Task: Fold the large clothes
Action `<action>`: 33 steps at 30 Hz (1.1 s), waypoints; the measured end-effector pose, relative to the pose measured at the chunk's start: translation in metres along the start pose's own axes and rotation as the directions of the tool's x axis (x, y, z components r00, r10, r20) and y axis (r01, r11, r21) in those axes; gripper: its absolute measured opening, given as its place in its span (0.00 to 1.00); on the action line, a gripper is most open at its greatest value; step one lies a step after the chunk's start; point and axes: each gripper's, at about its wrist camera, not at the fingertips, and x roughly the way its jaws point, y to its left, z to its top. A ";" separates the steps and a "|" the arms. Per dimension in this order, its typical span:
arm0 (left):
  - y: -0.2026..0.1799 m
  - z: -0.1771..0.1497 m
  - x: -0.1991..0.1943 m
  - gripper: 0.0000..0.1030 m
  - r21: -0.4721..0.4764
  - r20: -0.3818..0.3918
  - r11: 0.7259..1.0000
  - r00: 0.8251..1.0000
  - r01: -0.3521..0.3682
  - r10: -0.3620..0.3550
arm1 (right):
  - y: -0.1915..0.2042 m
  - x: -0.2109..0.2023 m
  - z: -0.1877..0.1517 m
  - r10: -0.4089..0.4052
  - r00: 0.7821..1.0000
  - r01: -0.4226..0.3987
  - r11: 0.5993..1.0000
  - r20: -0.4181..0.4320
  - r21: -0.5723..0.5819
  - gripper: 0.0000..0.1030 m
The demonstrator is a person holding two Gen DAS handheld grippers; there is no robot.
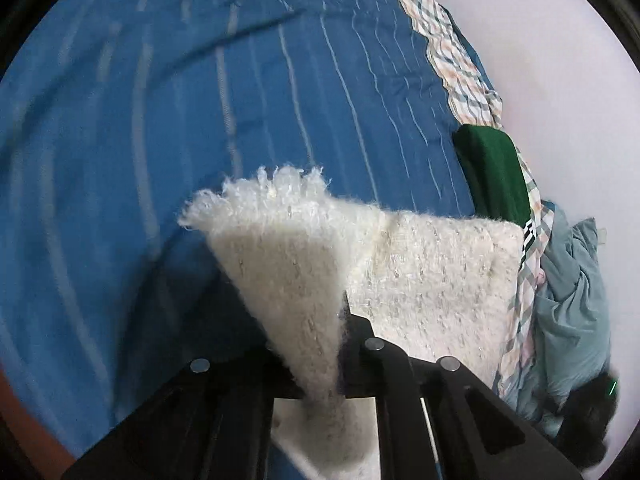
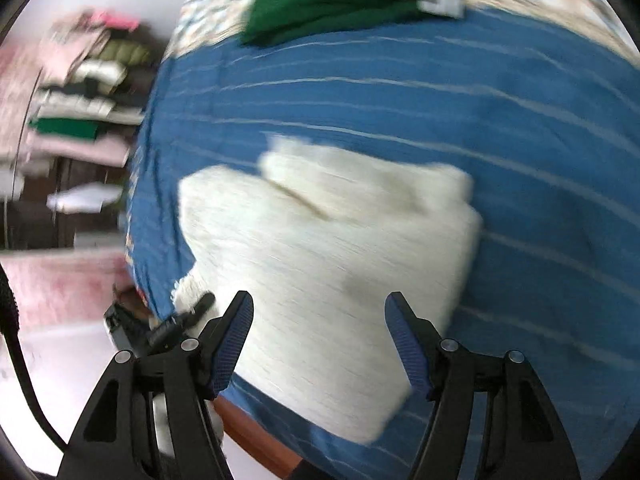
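A bed (image 1: pixel 200 120) fills most of both views, covered in a blue sheet with thin pale stripes. A plaid cloth (image 1: pixel 460 64) runs along its far edge against a plain white wall (image 1: pixel 560 60). Beside the bed stands a dark shelf (image 2: pixel 80 92) stacked with folded clothes, blurred. A pink rug (image 2: pixel 60 280) lies on the pale floor (image 2: pixel 72 380)

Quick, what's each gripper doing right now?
Left gripper: closed on the white sweater's corner.
Right gripper: open, holding nothing, above the sweater.
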 end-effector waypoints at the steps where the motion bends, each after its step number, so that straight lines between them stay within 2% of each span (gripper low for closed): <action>1: 0.004 -0.002 -0.002 0.06 -0.017 -0.001 1.000 1.000 -0.002 0.002 | 0.022 0.014 0.010 -0.005 1.000 0.004 0.998 -0.024 -0.063 0.68; 3: 0.014 -0.005 0.000 0.06 -0.041 -0.004 0.999 1.000 -0.020 0.020 | 0.042 0.035 0.026 -0.010 0.997 0.000 0.992 -0.077 -0.128 0.63; 5: 0.022 -0.003 0.010 0.06 -0.059 -0.018 0.998 0.999 -0.027 0.026 | 0.065 0.074 0.044 -0.049 0.990 0.024 0.981 -0.132 -0.191 0.33; 6: 0.027 -0.003 0.015 0.06 -0.068 -0.028 0.997 0.999 -0.025 0.023 | 0.071 0.092 0.049 -0.094 0.985 0.061 0.974 -0.142 -0.217 0.26; 7: 0.028 -0.002 0.019 0.07 -0.064 -0.033 0.998 0.999 -0.027 0.025 | 0.080 0.114 0.059 -0.158 0.977 0.121 0.965 -0.144 -0.232 0.14; 8: 0.029 -0.001 0.020 0.07 -0.057 -0.032 0.998 0.999 -0.030 0.029 | 0.079 0.145 0.069 -0.220 0.958 0.175 0.956 -0.184 -0.235 0.03; 10: 0.030 -0.001 0.024 0.09 -0.029 -0.037 0.999 0.999 -0.039 0.038 | 0.074 0.182 0.080 -0.268 0.933 0.219 0.953 -0.242 -0.209 0.00; 11: 0.031 -0.001 0.025 0.13 -0.020 -0.043 0.999 0.998 -0.047 0.046 | 0.074 0.192 0.084 -0.271 0.929 0.226 0.954 -0.251 -0.196 0.00; 12: 0.037 -0.002 0.023 0.13 -0.021 -0.051 0.999 0.998 -0.040 0.039 | 0.080 0.197 0.088 -0.305 0.916 0.252 0.943 -0.262 -0.220 0.00; 14: 0.043 -0.003 0.022 0.19 -0.032 -0.069 0.999 0.997 -0.034 0.032 | 0.090 0.197 0.090 -0.339 0.903 0.273 0.927 -0.264 -0.257 0.00; 16: 0.045 -0.004 0.018 0.20 -0.062 -0.090 0.998 0.996 -0.027 0.021 | 0.095 0.187 0.089 -0.327 0.907 0.252 0.926 -0.264 -0.282 0.00; 18: 0.045 -0.003 0.009 0.20 -0.103 -0.116 0.995 0.993 -0.004 -0.008 | 0.093 0.155 0.090 -0.230 0.940 0.165 0.953 -0.254 -0.253 0.00; 19: 0.044 -0.003 0.003 0.22 -0.104 -0.120 0.995 0.993 -0.001 -0.012 | 0.088 0.132 0.088 -0.149 0.961 0.097 0.970 -0.233 -0.223 0.11; 20: 0.040 -0.002 -0.002 0.30 -0.099 -0.120 0.995 0.993 -0.011 -0.001 | 0.080 0.106 0.086 -0.065 0.978 0.028 0.983 -0.197 -0.184 0.31; 21: 0.036 -0.003 -0.010 0.35 -0.088 -0.114 0.996 0.993 -0.017 0.007 | 0.073 0.086 0.085 -0.006 0.986 -0.019 0.988 -0.165 -0.152 0.44; 22: 0.033 -0.003 -0.016 0.49 -0.080 -0.107 0.997 0.994 -0.014 0.005 | 0.062 0.064 0.080 0.038 0.991 -0.054 0.992 -0.128 -0.118 0.69; 23: 0.030 -0.004 -0.023 0.59 -0.072 -0.100 0.997 0.995 -0.013 0.006 | 0.041 0.036 0.070 0.066 0.996 -0.070 0.995 -0.068 -0.069 0.76; 25: 0.027 -0.003 -0.025 0.60 -0.059 -0.096 0.998 0.995 -0.022 0.016 | 0.006 0.008 0.047 0.092 0.996 -0.092 0.996 -0.019 0.011 0.76; 28: 0.027 0.001 -0.008 0.60 -0.047 -0.108 0.998 0.994 -0.036 0.031 | -0.054 -0.007 0.005 0.139 0.990 -0.140 0.983 0.020 0.120 0.76; 31: 0.033 0.008 0.018 0.60 -0.079 -0.114 0.997 0.993 -0.001 -0.008 | -0.104 0.024 -0.033 0.236 0.972 -0.234 0.949 0.015 0.210 0.76; 32: 0.034 0.011 0.029 0.60 -0.086 -0.113 0.996 0.993 0.018 -0.028 | -0.124 0.041 -0.047 0.313 0.949 -0.307 0.917 0.019 0.255 0.76; 33: 0.036 0.012 0.030 0.60 -0.085 -0.108 0.996 0.994 0.027 -0.036 | -0.125 0.062 -0.052 0.343 0.939 -0.333 0.900 0.012 0.281 0.76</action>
